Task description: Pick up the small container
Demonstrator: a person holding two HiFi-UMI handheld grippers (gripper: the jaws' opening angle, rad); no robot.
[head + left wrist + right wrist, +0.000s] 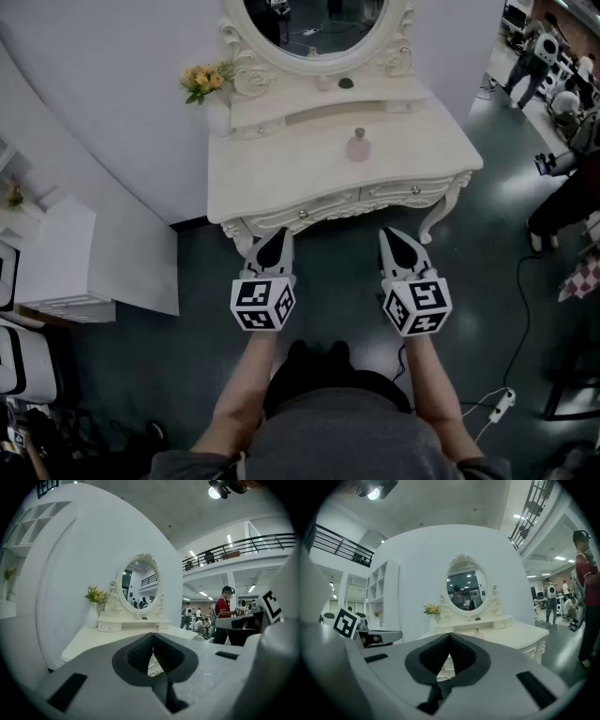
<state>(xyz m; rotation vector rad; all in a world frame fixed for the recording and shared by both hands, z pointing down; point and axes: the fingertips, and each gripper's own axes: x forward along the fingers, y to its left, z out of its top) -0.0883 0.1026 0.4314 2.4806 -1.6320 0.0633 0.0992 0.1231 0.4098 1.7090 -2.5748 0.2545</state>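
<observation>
The small container, a pale pink bottle with a round stopper (357, 145), stands upright on the white dressing table (281, 183), right of its middle; the right gripper view shows it just past the jaws (478, 631). A small dark object (346, 82) lies on the raised shelf under the oval mirror (314, 28). My left gripper (273, 240) and right gripper (395, 236) hover side by side over the floor, just short of the table's front edge. Both point at the table with jaws shut and nothing between them. In their own views the left gripper (153, 640) and right gripper (450, 638) have their tips touching.
A white vase with yellow flowers (210, 89) stands at the table's back left corner. White shelving (56, 258) lines the wall on the left. A person (562, 192) stands on the right, and a cable with a power strip (502, 403) lies on the dark floor.
</observation>
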